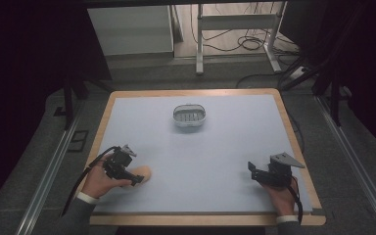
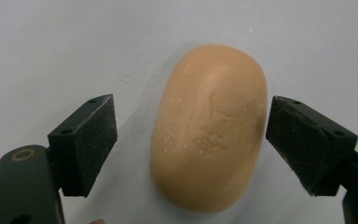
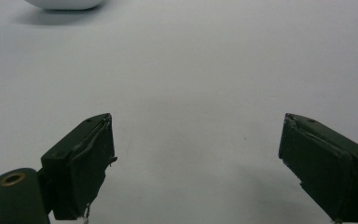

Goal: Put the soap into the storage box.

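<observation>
Spreading across most of the high view, the table (image 1: 225,147) has a pale blue-grey top framed by a light wooden edge, and dark floor surrounds it on every side. Beyond its far edge stands a white metal frame (image 1: 235,29) with loose cables on the floor behind it. Near the far middle of the table sits a small white oval basket (image 1: 189,116) with a slotted bottom, well apart from both hands. A person's left hand (image 1: 98,180) comes in at the near left, holding the left gripper (image 1: 136,178) low over the surface; the right hand (image 1: 282,198) at the near right holds the right gripper (image 1: 250,169), which carries a grey three-cornered plate on top. The right gripper's jaws stand wide apart over bare table, with nothing between them. A peach-coloured oval bar of soap (image 2: 209,128) lies flat on the table at the near left, between the left gripper's parted jaws; in the left gripper view one pad is just beside the soap's edge, the other a little off, neither clearly pressing it
</observation>
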`<state>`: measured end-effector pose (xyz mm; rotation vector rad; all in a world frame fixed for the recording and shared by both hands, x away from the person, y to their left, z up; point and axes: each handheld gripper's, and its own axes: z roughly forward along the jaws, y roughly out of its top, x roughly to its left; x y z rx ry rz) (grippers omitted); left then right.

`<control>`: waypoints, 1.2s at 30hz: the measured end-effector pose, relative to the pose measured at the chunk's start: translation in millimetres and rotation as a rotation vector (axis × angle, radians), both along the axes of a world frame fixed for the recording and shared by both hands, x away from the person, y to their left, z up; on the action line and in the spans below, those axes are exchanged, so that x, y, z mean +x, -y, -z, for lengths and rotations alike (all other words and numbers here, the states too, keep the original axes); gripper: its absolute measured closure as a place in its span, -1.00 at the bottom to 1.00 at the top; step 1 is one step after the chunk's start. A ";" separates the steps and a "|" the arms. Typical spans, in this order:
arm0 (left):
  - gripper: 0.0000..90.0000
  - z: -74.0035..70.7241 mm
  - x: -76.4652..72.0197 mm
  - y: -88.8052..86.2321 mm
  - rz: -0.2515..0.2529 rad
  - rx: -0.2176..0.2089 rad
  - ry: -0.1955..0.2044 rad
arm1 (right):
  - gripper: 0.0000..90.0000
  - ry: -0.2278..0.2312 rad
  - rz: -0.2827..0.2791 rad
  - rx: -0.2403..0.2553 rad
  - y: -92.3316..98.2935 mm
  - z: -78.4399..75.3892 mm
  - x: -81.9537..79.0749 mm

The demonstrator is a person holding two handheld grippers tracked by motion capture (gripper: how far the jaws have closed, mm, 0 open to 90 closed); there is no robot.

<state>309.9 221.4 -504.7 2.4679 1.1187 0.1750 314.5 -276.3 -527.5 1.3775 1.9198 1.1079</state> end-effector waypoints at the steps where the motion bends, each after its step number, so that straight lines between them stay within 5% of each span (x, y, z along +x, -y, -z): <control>1: -0.63 1.0 -0.4 0.2 0.002 0.004 0.001 | -0.77 0.000 0.001 0.001 0.1 0.0 0.1; 26: -0.47 16.4 -0.7 12.9 0.030 0.041 -0.021 | -0.77 -0.001 0.005 -0.003 -0.2 0.1 0.2; 36: -0.31 9.5 0.6 7.8 0.020 0.004 -0.012 | -0.77 -0.003 0.009 0.002 0.1 0.0 0.2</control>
